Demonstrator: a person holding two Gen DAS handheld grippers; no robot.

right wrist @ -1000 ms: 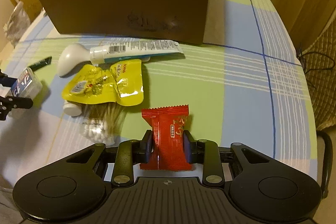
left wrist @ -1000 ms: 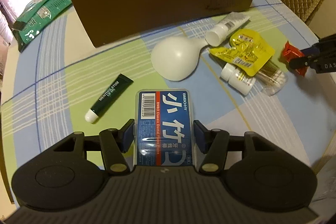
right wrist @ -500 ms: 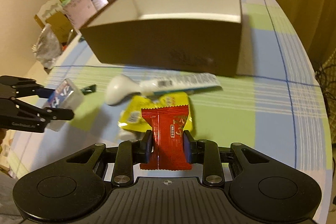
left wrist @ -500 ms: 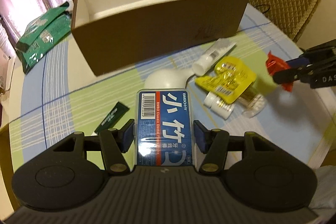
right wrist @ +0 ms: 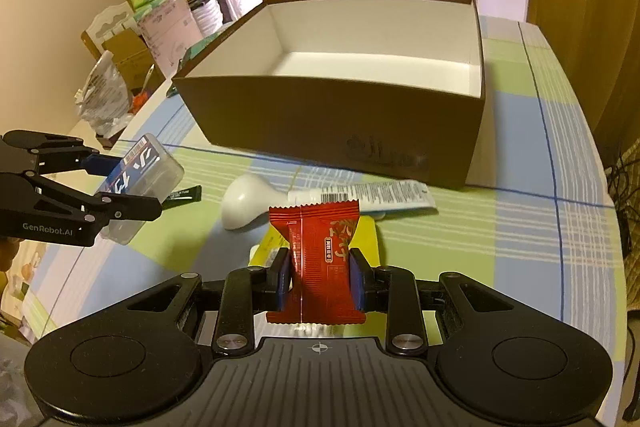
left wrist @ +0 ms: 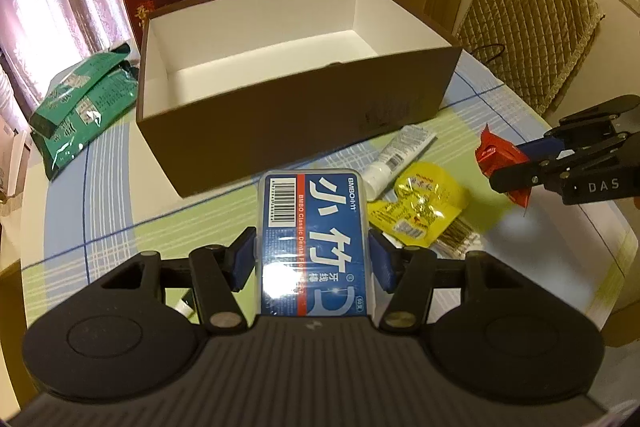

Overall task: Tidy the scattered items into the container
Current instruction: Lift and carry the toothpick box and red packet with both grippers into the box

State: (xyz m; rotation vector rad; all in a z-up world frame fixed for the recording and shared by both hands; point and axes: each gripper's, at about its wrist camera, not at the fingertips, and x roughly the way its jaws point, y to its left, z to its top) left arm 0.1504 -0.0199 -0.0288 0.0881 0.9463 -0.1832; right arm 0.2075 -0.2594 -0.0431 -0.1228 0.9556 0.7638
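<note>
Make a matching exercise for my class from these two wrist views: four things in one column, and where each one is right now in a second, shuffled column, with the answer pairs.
Things
1. blue floss-pick case
2. red snack packet
3. white tube
4. green packets

Places
A. lying on the tablecloth just in front of the brown box
B. on the table to the left of the box, in the left wrist view
C. clamped in the left gripper, above the table
D. clamped in the right gripper, above the table

Pairs: 1-C, 2-D, 3-A, 4-B
</note>
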